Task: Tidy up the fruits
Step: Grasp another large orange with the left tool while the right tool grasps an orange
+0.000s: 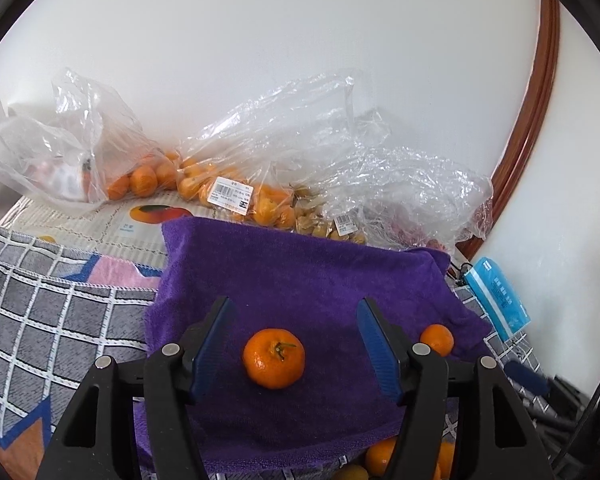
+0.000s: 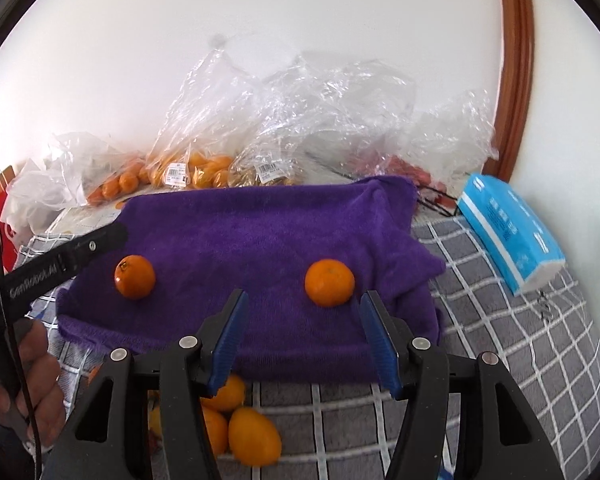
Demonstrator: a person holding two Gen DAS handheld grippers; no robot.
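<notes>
Two small round orange mandarins lie well apart on a purple terry towel (image 2: 260, 232) spread over a grey cloth with a white grid (image 2: 500, 360). In the left wrist view the stemmed mandarin (image 1: 273, 358) lies between the blue pads of the left gripper (image 1: 296, 348); the jaws stand released, wider than the fruit, with a clear gap on each side, so nothing is grasped. The second mandarin (image 1: 437, 339) shows there only partly, behind the right-hand finger at the towel's edge.

The right wrist view shows both fruits whole: the stemmed one (image 2: 135, 277) on the left part of the towel, just beside the black tip of the left gripper (image 2: 100, 242), and the other mandarin (image 2: 329, 282) just ahead of the right gripper (image 2: 300, 336), near its right-hand pad. Those jaws too stand released and empty. Only this view shows the person's hand (image 2: 32, 376) on the left gripper's handle, and a cluster of loose orange fruits (image 2: 240, 428) on the grid cloth in front of the towel.

Behind the towel, clear plastic bags of orange fruit (image 1: 204, 176) lean along a white wall (image 1: 300, 40). A blue tissue pack (image 2: 508, 232) lies to the right.
</notes>
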